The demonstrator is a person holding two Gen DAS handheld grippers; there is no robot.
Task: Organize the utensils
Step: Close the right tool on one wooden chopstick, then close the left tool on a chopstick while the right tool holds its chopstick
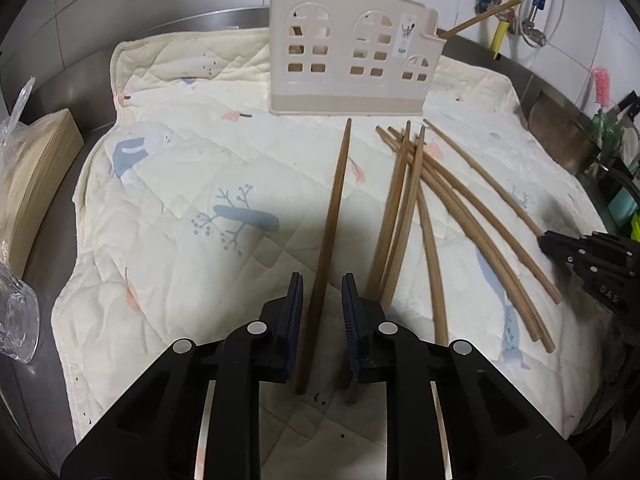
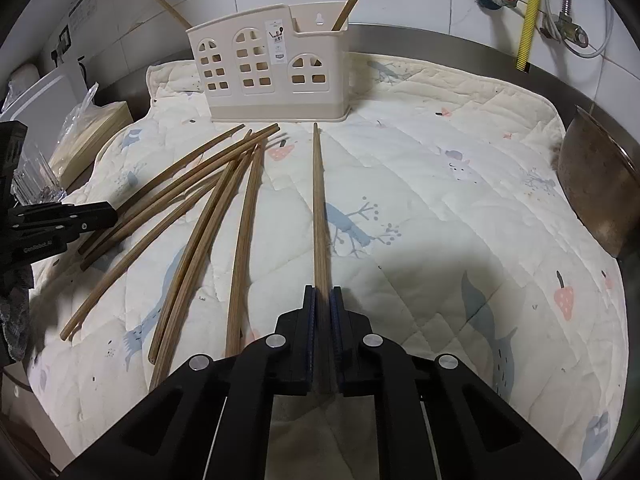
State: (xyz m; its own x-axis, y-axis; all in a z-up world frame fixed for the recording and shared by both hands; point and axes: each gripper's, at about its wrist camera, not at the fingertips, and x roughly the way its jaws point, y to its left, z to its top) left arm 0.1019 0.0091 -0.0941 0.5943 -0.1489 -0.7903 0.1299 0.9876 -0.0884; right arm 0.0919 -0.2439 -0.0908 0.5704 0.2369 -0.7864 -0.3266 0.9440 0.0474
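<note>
A beige house-shaped utensil holder point(image 1: 352, 56) point(image 2: 272, 72) stands at the back of a quilted mat, with two chopsticks sticking out of it. Several wooden chopsticks point(image 1: 448, 216) point(image 2: 192, 216) lie loose on the mat. My left gripper point(image 1: 322, 292) is open, its jaws on either side of one chopstick point(image 1: 334, 216) that lies between them. My right gripper point(image 2: 323, 304) is shut on a chopstick point(image 2: 319, 200) that points toward the holder. The right gripper also shows in the left wrist view point(image 1: 592, 256); the left gripper shows in the right wrist view point(image 2: 60, 220).
The quilted mat point(image 1: 180, 168) point(image 2: 460, 184) covers a steel counter. A stack of paper in plastic point(image 1: 36, 160) and a clear glass point(image 1: 16, 320) sit left. A metal bowl point(image 2: 596, 184) sits right. Pipes point(image 2: 528, 12) run on the tiled wall.
</note>
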